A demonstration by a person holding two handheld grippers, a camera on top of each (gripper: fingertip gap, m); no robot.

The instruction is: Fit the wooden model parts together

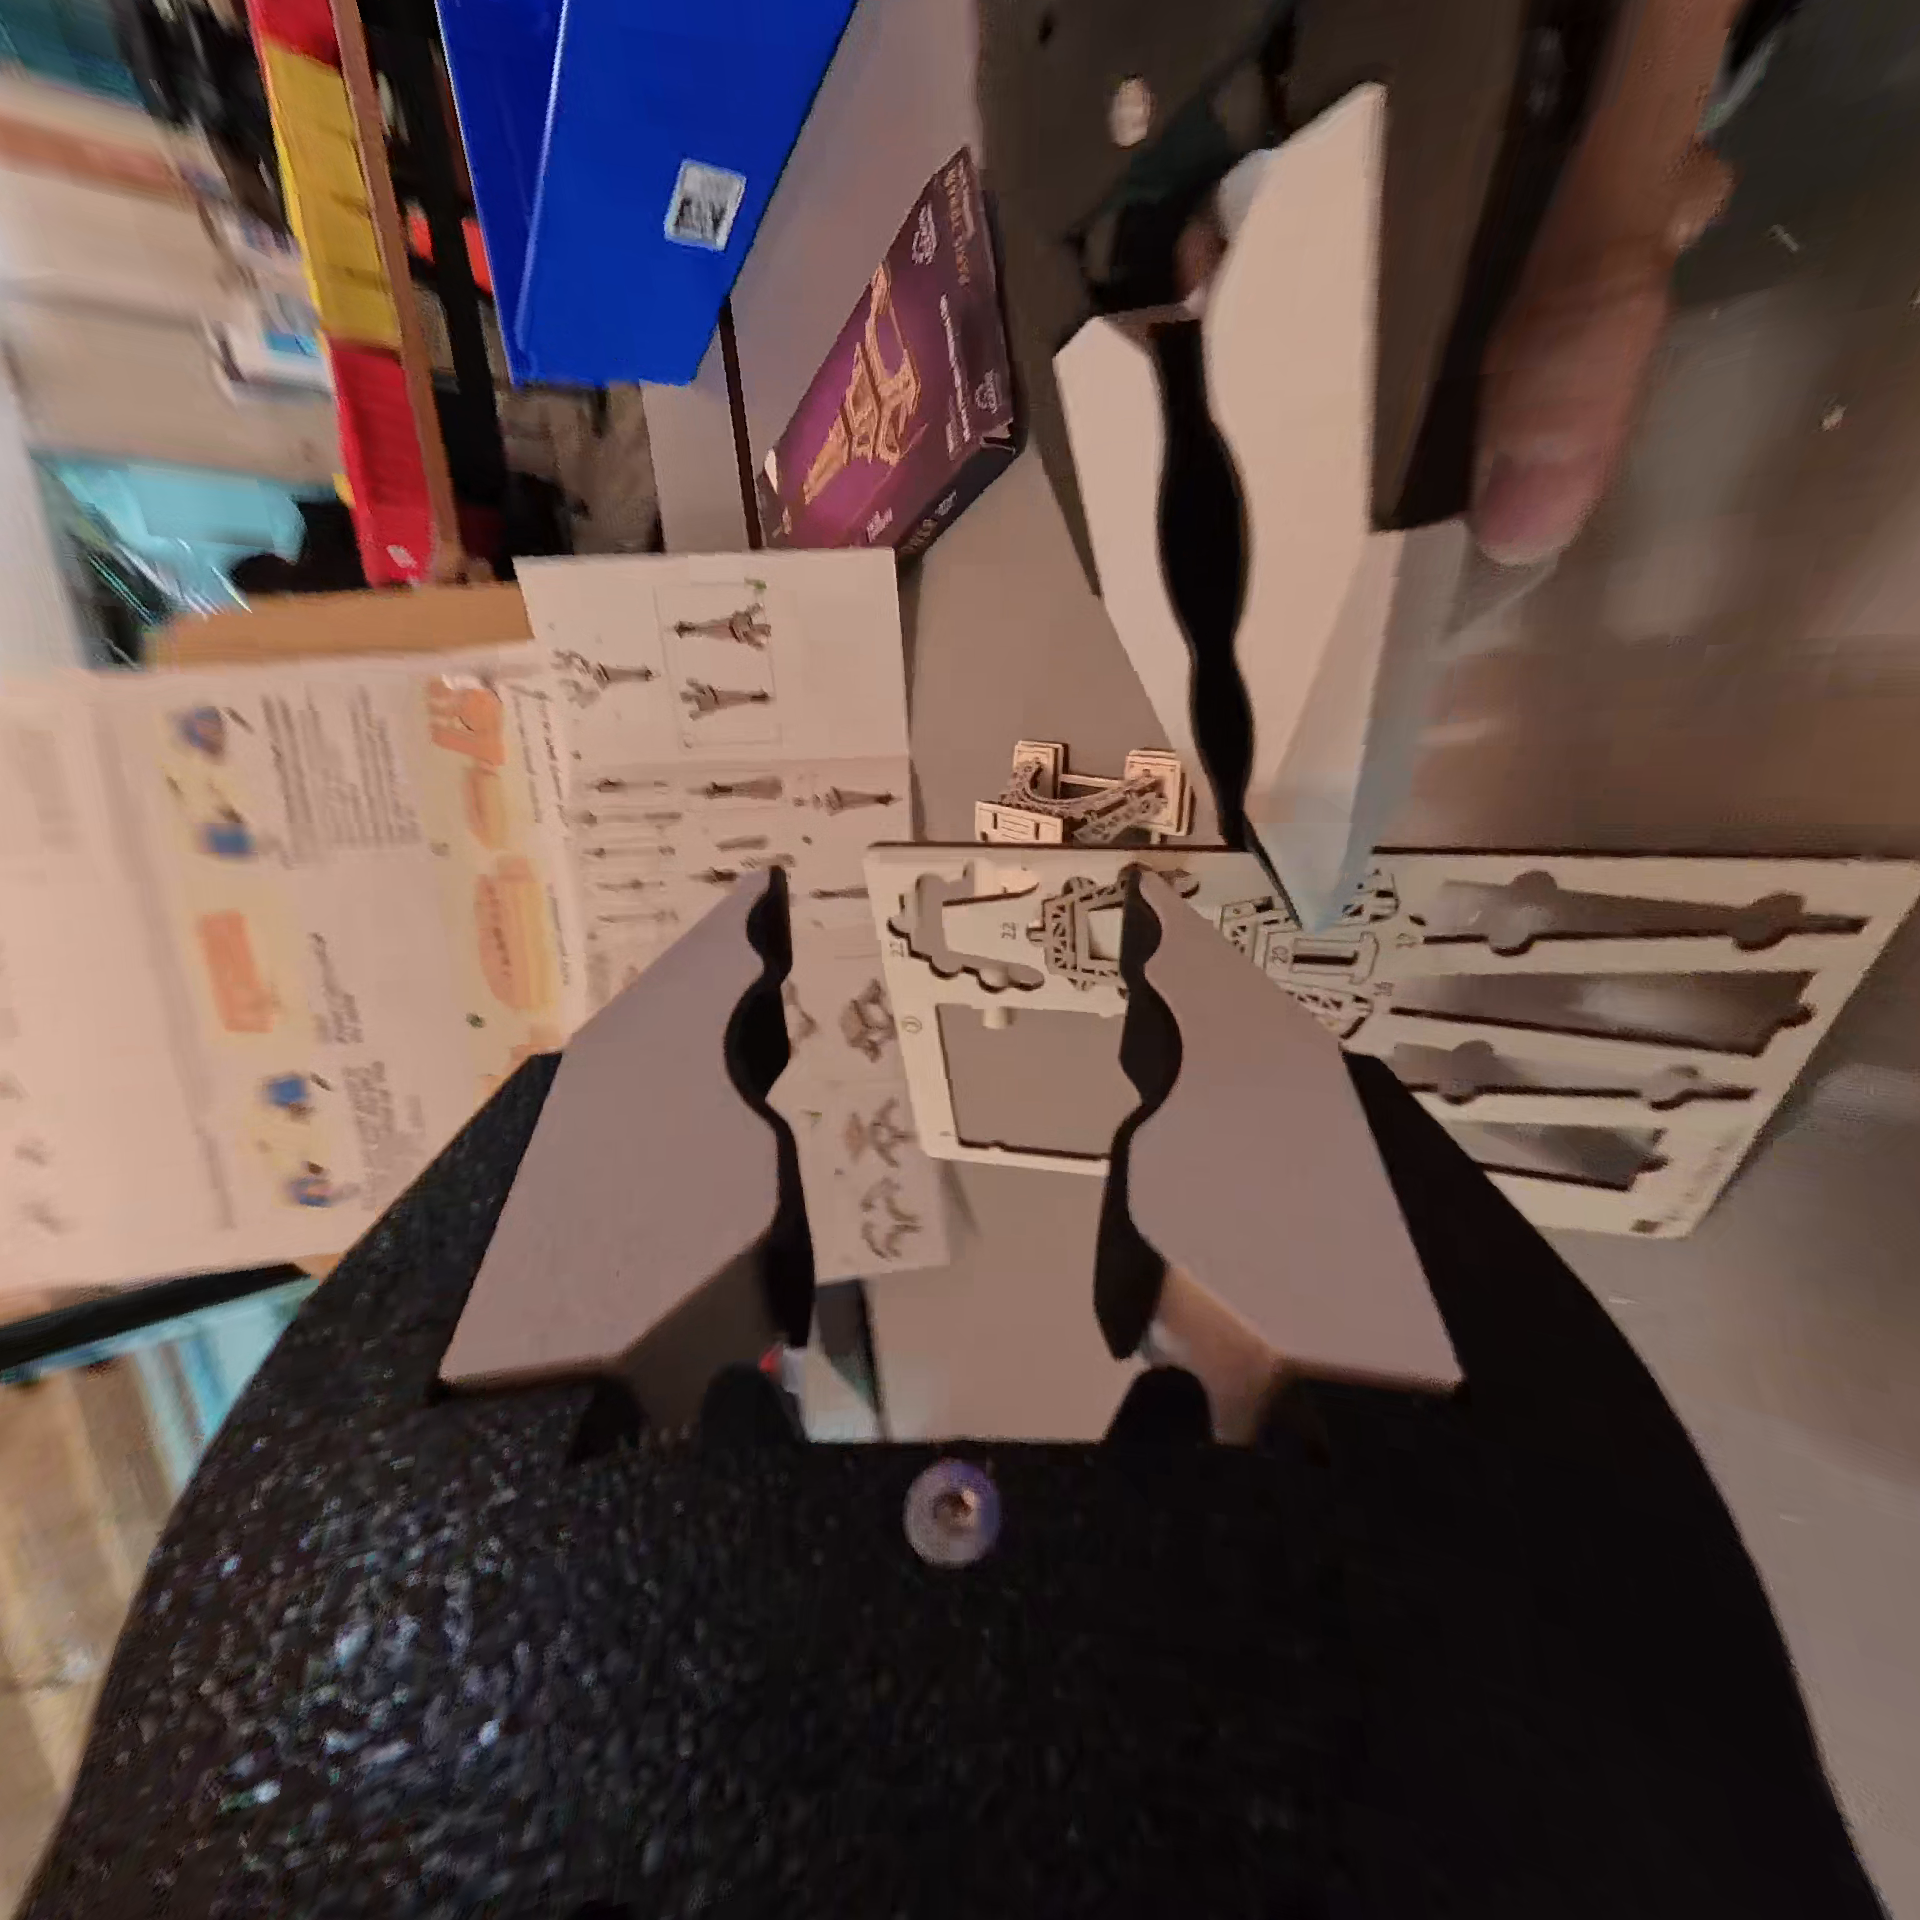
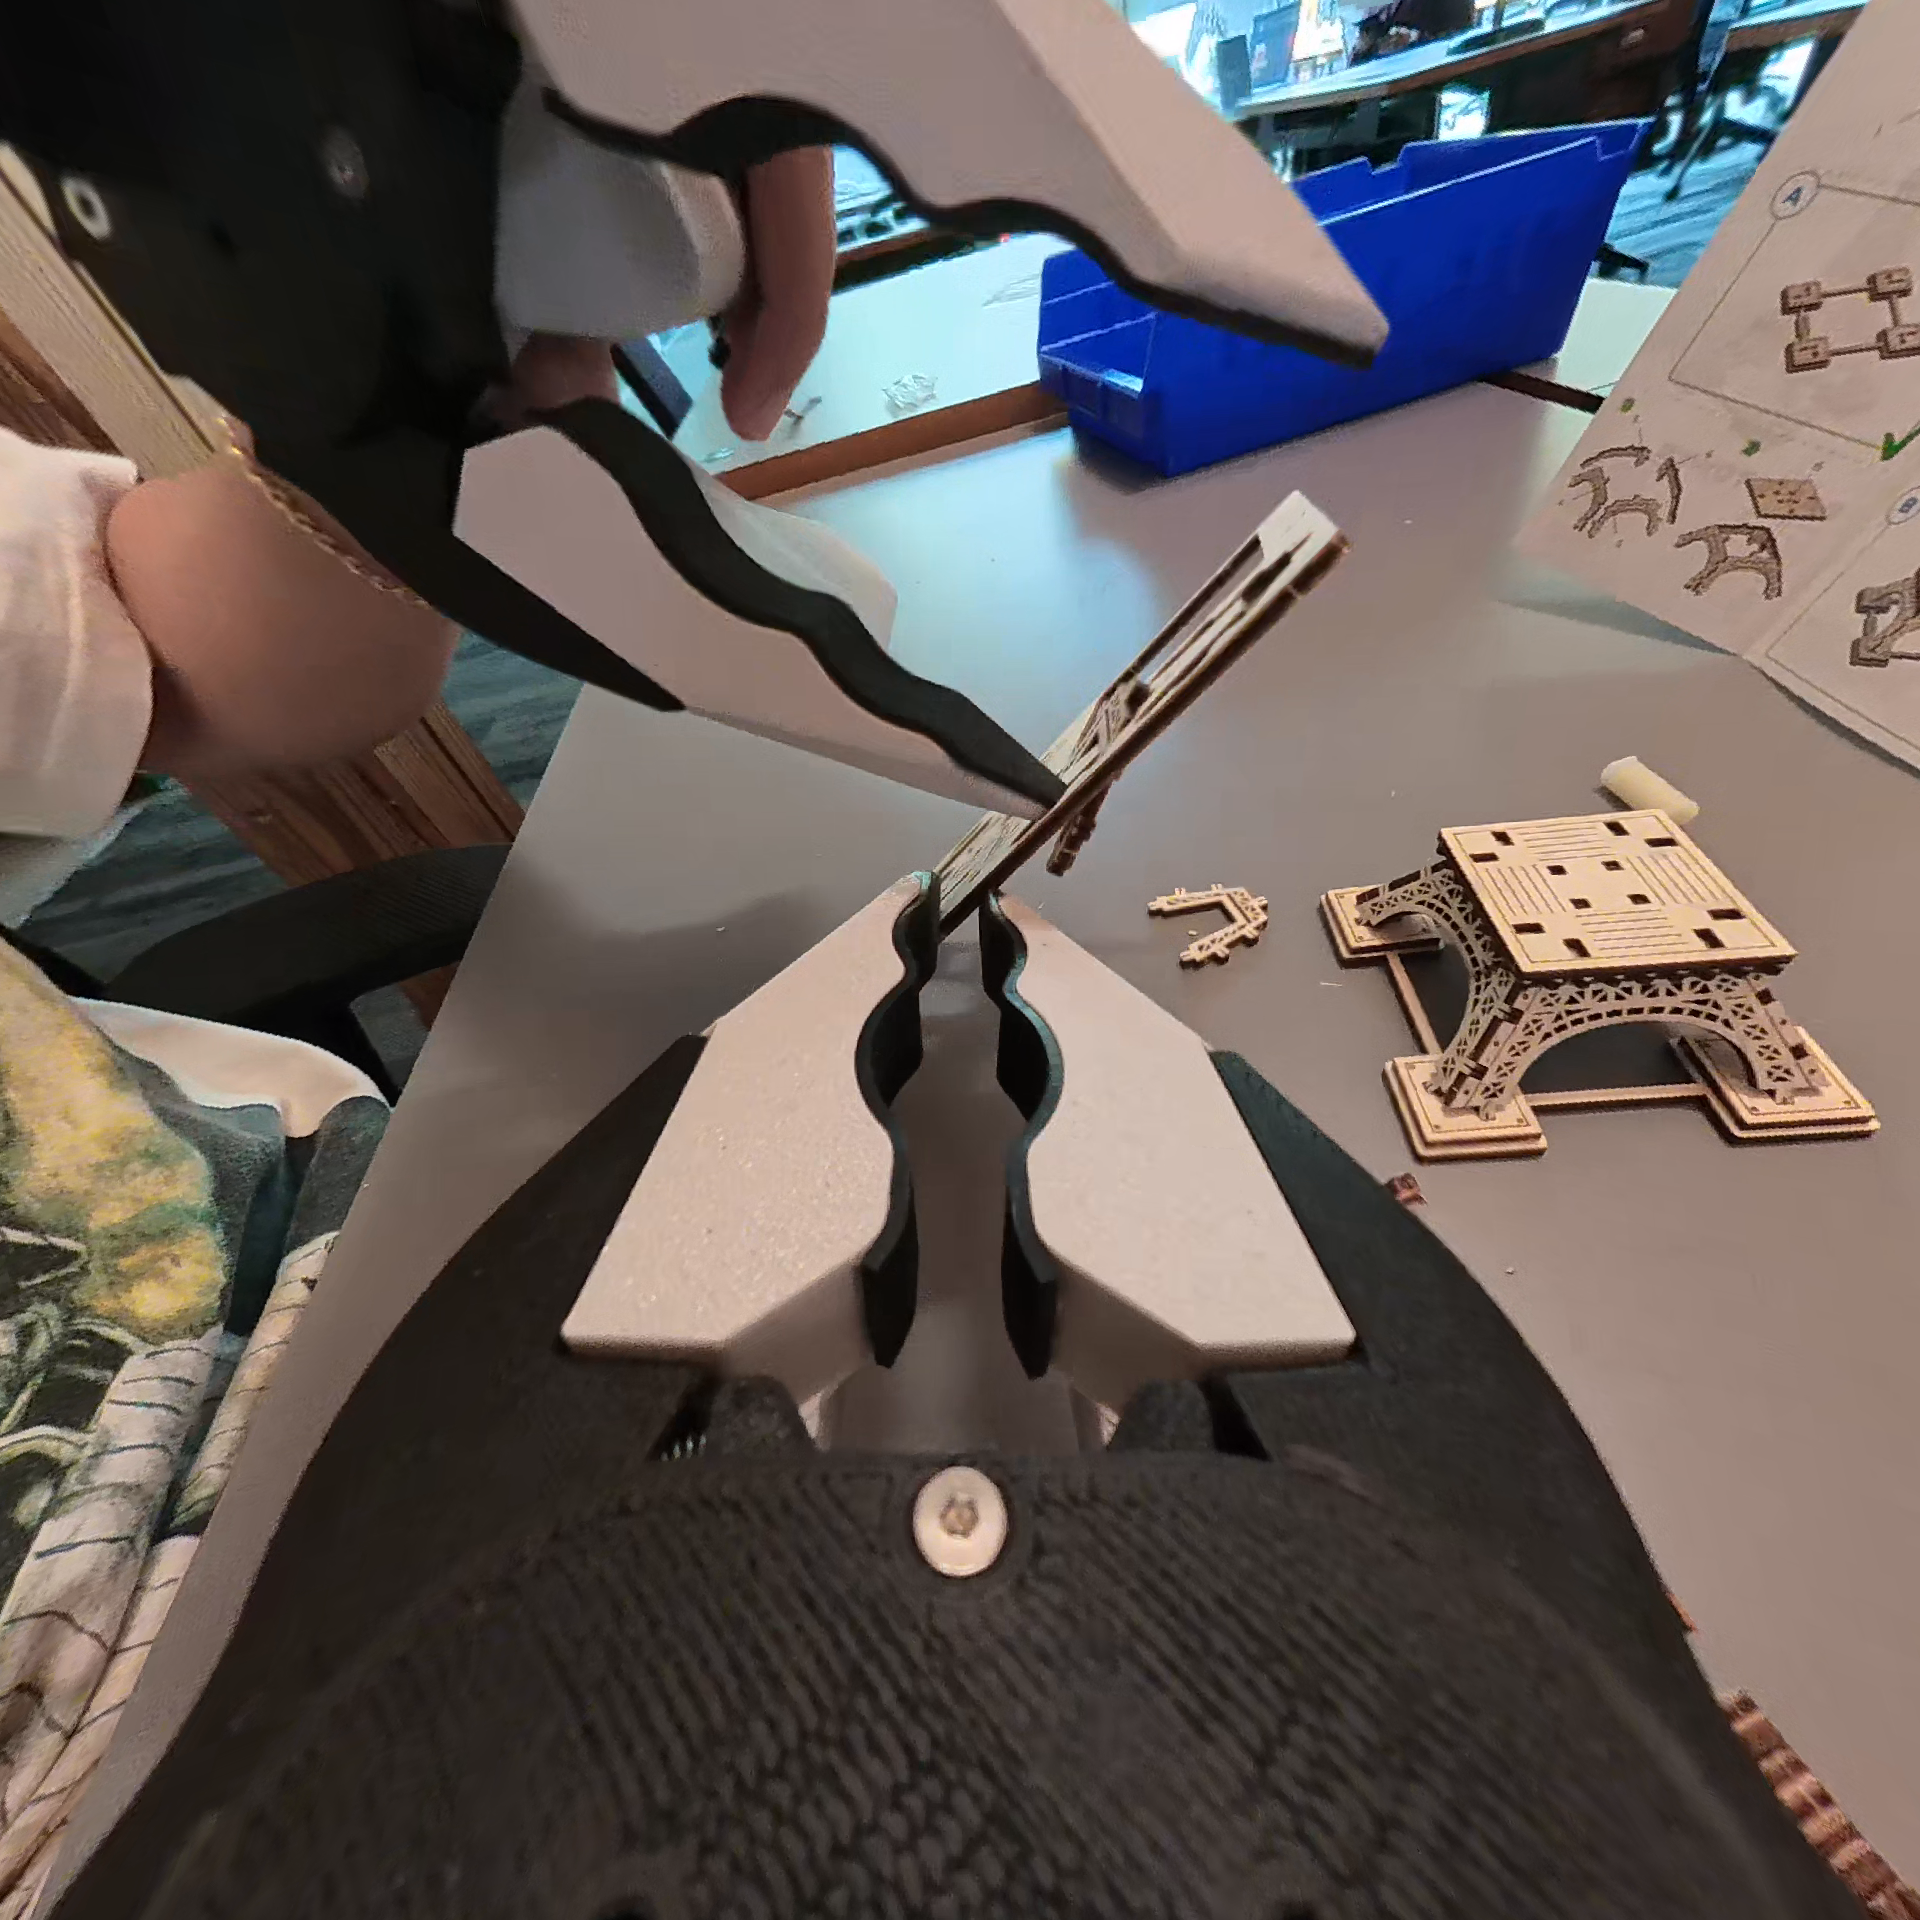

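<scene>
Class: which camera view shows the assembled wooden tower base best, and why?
The right wrist view: the tower base sits close and sharp, with legs and top plate visible. The left wrist view shows it small, far off and blurred.

— What do my grippers look like from your end?

— My left gripper point(image 1: 956, 935) has a black, pebbled body, one silver screw in the middle, and two pale grey wedge fingers point(image 1: 644, 1164) lined with wavy black pads.

— And the other?

— My right gripper point(image 2: 958, 914) is the same build, with a white-capped screw. A white sleeve point(image 2: 62, 644) shows behind.
</scene>
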